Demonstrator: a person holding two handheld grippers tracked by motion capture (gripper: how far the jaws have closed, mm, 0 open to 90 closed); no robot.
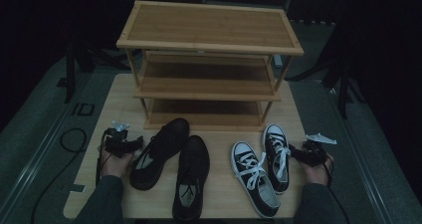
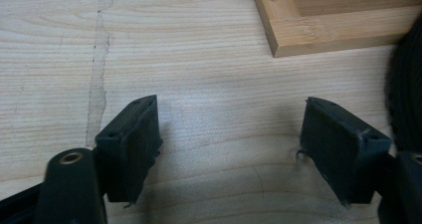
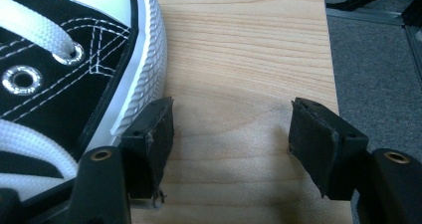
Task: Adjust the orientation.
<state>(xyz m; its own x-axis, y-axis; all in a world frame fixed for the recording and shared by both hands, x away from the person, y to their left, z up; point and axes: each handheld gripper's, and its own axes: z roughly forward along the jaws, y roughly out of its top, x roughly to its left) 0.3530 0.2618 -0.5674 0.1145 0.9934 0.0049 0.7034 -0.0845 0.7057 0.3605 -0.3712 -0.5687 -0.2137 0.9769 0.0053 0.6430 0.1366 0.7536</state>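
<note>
Starting at our left gripper [image 1: 130, 145], its fingers [image 2: 130, 144] stand wide with only bare desk [image 2: 209, 84] between them, low over the wood just left of the black leather shoes. The nearer one [image 1: 158, 152] lies angled with its toe toward the rack [image 1: 209, 59]; its mate [image 1: 190, 176] lies beside it, heel at the desk's near edge. We judge them fairly heavy and stiff, with smooth uppers that may slip, so the firm collar at the heel or the quarter by the laces looks like the best hold.

The rack stands at the far middle with three open shelves; its foot [image 2: 318, 37] sits close ahead of our left gripper. The low shelves leave little headroom, so a shoe would have to go in flat.

Further right lie the two sneakers, one [image 1: 254, 176] angled, the other [image 1: 276, 154] straighter. We expect them to be light, with soft canvas that folds and a grippy rubber rim [image 3: 144, 69]; the heel or the rim side is where we would pinch, keeping clear of the loose laces.

Our right gripper [image 1: 296, 152] rests just beside that sneaker, fingers [image 3: 149, 139] spread wide and holding nothing, the inner one close to the sole. The desk's right edge is near, with little spare room there.
</note>
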